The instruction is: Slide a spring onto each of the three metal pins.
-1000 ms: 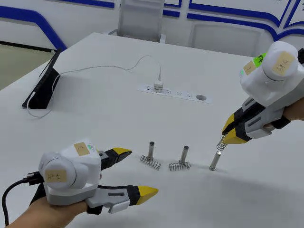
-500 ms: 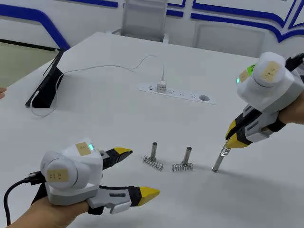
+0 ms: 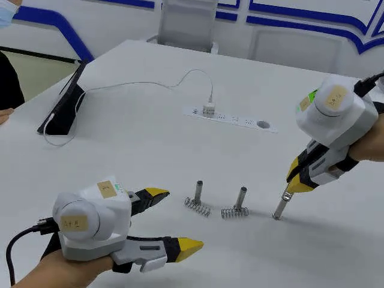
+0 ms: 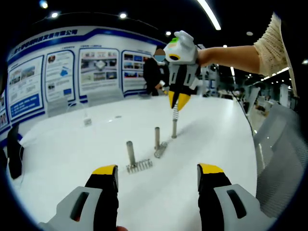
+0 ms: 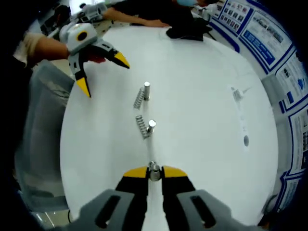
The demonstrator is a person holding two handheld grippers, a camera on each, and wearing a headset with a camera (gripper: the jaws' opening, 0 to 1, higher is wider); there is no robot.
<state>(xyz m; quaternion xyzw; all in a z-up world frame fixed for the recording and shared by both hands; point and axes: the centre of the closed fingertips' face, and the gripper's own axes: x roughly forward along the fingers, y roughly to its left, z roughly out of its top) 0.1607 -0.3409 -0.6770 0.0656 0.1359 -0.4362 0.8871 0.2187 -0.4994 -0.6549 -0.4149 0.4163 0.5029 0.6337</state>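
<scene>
Three short metal pins stand upright in a row on the white table: left pin (image 3: pixel 198 191), middle pin (image 3: pixel 241 197), right pin (image 3: pixel 279 207). One loose spring (image 3: pixel 197 207) lies at the left pin's foot, and a second spring (image 3: pixel 234 212) lies by the middle pin. My right gripper (image 3: pixel 293 185) is shut on a third spring (image 3: pixel 287 195), whose lower end meets the top of the right pin. In the right gripper view that spring (image 5: pixel 154 169) sits between the yellow tips. My left gripper (image 3: pixel 174 219) stays open and empty at the near left, and its own view faces the pins (image 4: pixel 157 137).
A white power strip (image 3: pixel 228 116) with a plugged cable lies beyond the pins. A dark tablet (image 3: pixel 63 108) leans at the table's far left edge. A chair (image 3: pixel 186 24) stands behind the table, and a person's hand is at the left border.
My right gripper has come down and slightly left with the spring, from above the right pin to its top. The left gripper has held still; the head camera shifted.
</scene>
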